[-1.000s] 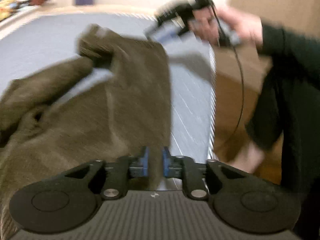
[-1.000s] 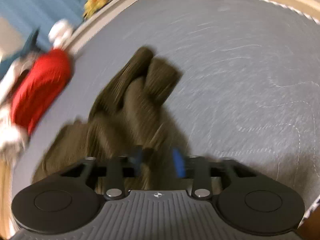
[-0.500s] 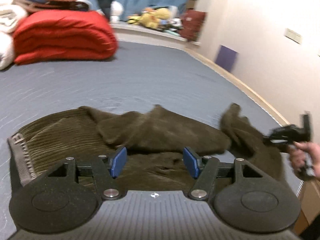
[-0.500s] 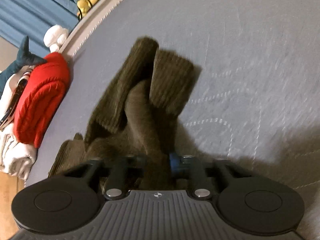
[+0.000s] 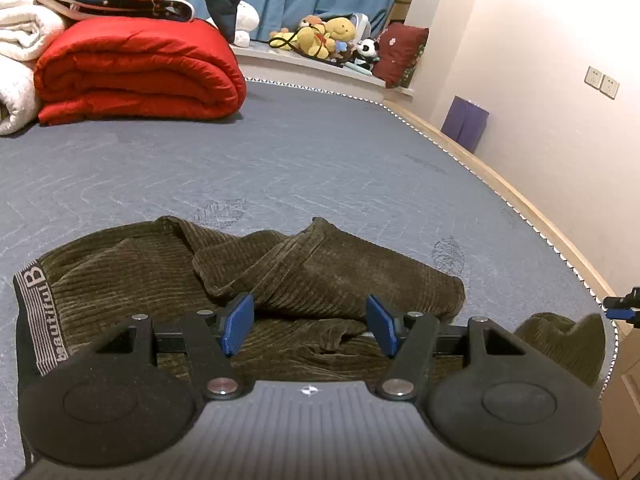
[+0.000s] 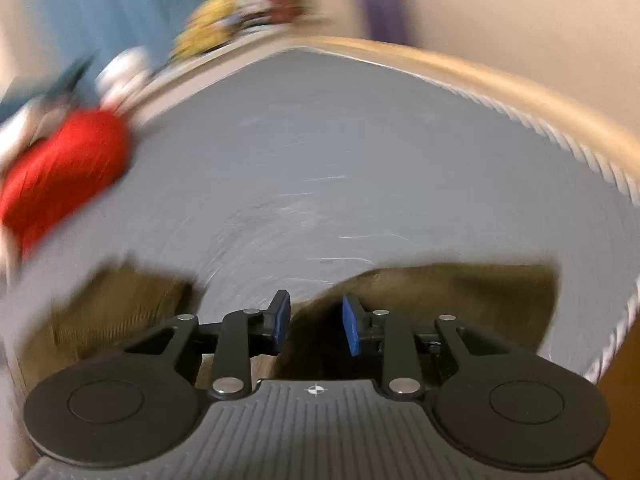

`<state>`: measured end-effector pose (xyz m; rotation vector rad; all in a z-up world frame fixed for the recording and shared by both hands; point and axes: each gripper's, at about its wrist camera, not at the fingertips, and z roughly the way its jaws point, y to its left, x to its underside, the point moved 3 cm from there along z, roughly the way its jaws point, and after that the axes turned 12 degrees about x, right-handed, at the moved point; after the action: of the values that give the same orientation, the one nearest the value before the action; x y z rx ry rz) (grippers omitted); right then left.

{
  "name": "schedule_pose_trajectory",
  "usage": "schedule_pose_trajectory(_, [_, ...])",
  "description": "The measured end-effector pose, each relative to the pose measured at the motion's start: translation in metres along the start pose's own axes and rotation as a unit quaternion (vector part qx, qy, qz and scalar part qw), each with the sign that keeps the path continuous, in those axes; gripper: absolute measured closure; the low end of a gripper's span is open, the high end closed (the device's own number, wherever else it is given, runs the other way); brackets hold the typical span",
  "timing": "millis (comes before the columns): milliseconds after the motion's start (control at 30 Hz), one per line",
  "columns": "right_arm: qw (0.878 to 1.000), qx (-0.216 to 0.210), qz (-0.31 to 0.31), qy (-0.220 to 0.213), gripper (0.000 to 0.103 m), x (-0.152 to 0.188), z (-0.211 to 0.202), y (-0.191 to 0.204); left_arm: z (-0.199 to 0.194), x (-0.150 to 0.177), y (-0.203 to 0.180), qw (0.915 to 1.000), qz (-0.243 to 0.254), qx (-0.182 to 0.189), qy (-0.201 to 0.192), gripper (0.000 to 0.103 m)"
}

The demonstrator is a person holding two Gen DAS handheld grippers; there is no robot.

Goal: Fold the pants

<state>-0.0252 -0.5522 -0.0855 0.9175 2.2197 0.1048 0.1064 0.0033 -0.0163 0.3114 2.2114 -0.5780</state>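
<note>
The waistband (image 5: 30, 312) of the olive-brown corduroy pants (image 5: 320, 276) carried woven lettering that read "beautiful B", running up the band at the left edge of the left wrist view. The pants lay crumpled on the grey quilted mattress (image 5: 320, 160), one leg folded loosely over the body of the garment and another lump of the cloth near the mattress's right edge.

The left gripper (image 5: 310, 326) hung tilted downward above the pants with its blue pads (image 5: 238, 322) spread wide apart and nothing between them; the cloth lay below, untouched.

The right gripper (image 6: 314, 322), seen through heavy motion blur, also pointed downward over the near edge of the mattress. Its jaws had just been opening and stood a little apart, with the dark cloth of the pants (image 6: 440, 292) behind the gap; no cloth looked pinched between the pads (image 6: 280, 316).

A folded red duvet (image 5: 140, 72) sat at the far left of the mattress.
</note>
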Motion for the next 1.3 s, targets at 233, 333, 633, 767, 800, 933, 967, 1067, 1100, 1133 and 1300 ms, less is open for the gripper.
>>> schedule_pose_trajectory(233, [0.985,0.077,0.157,-0.01,0.064,-0.038,0.015,-0.118,-0.002,0.002,0.002,1.0,-0.004,-0.008,0.001,0.035])
schedule_pose_trajectory(333, [0.978,0.099,0.176,0.052,0.063,-0.027,0.042,-0.147,0.001,0.005,0.004,0.9999,-0.004,-0.012,0.008,0.035])
schedule_pose_trajectory(633, [0.984,0.092,0.118,0.101,0.061,0.002,0.104,-0.14,0.006,0.008,-0.001,0.9998,0.001,-0.013,0.017,0.035])
schedule_pose_trajectory(767, [0.987,0.106,0.094,0.07,0.088,-0.01,0.102,-0.122,0.005,0.009,0.003,0.9996,0.005,-0.021,0.02,0.035])
schedule_pose_trajectory(800, [0.989,0.105,0.092,0.045,0.089,-0.02,0.096,-0.118,0.005,0.009,0.005,0.9995,0.005,-0.024,0.02,0.035])
schedule_pose_trajectory(933, [0.985,0.126,0.021,-0.115,0.089,-0.074,0.065,-0.087,0.005,0.011,0.011,0.9992,0.004,-0.033,0.021,0.035])
schedule_pose_trajectory(967, [0.979,0.134,0.009,-0.15,0.088,-0.086,0.061,-0.081,0.005,0.012,0.013,0.9992,0.004,-0.034,0.022,0.035])
schedule_pose_trajectory(1067, [0.972,0.153,-0.004,-0.18,0.071,-0.104,0.073,-0.073,0.004,0.012,0.015,0.9991,0.002,-0.036,0.024,0.035])
schedule_pose_trajectory(1100, [0.971,0.152,-0.013,-0.184,0.057,-0.105,0.077,-0.07,0.003,0.012,0.016,0.9991,0.002,-0.035,0.024,0.035])
schedule_pose_trajectory(1133, [0.971,0.153,-0.023,-0.18,0.053,-0.103,0.082,-0.069,0.002,0.012,0.016,0.9991,0.001,-0.034,0.024,0.035])
schedule_pose_trajectory(1300, [0.979,0.161,0.023,-0.119,0.052,-0.083,0.102,-0.11,-0.002,0.012,0.012,0.9993,0.009,-0.026,0.026,0.034])
